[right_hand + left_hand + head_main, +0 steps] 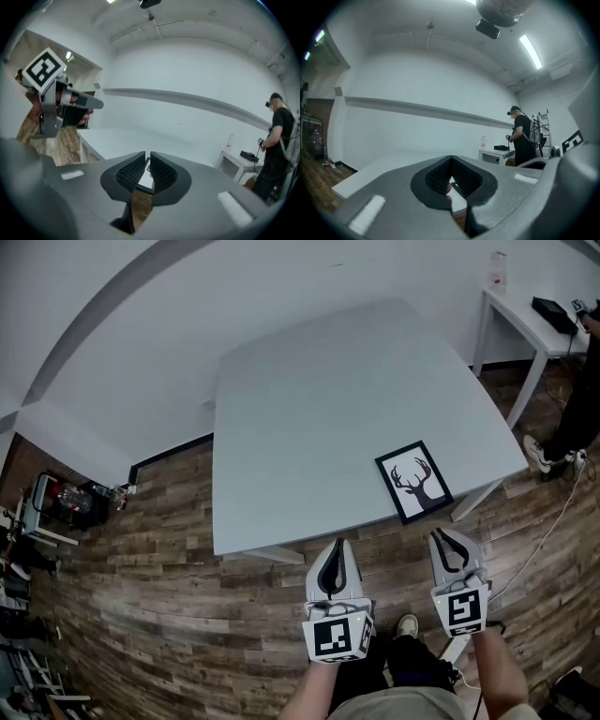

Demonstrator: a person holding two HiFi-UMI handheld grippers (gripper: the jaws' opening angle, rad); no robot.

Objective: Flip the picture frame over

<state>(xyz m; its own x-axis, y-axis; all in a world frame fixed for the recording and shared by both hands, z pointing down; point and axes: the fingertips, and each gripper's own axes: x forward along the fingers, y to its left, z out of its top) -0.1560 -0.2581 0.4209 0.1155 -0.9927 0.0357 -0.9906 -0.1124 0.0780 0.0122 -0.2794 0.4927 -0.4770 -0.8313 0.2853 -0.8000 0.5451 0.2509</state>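
The picture frame (413, 482), black-edged with a deer-head print facing up, lies flat near the front right corner of the grey table (309, 418). Both grippers hover over the wood floor just short of the table's front edge. My left gripper (336, 542) is shut and empty, left of the frame. My right gripper (442, 535) is shut and empty, directly in front of the frame. In the left gripper view the jaws (451, 159) meet at the tips, with the frame (459, 197) showing below them. In the right gripper view the frame (146, 176) shows behind the gripper (148, 157).
A small white side table (525, 320) with a black object and a bottle stands at the back right, with a person (581, 418) beside it. A cable trails across the floor on the right. A cart (56, 502) of gear sits at far left.
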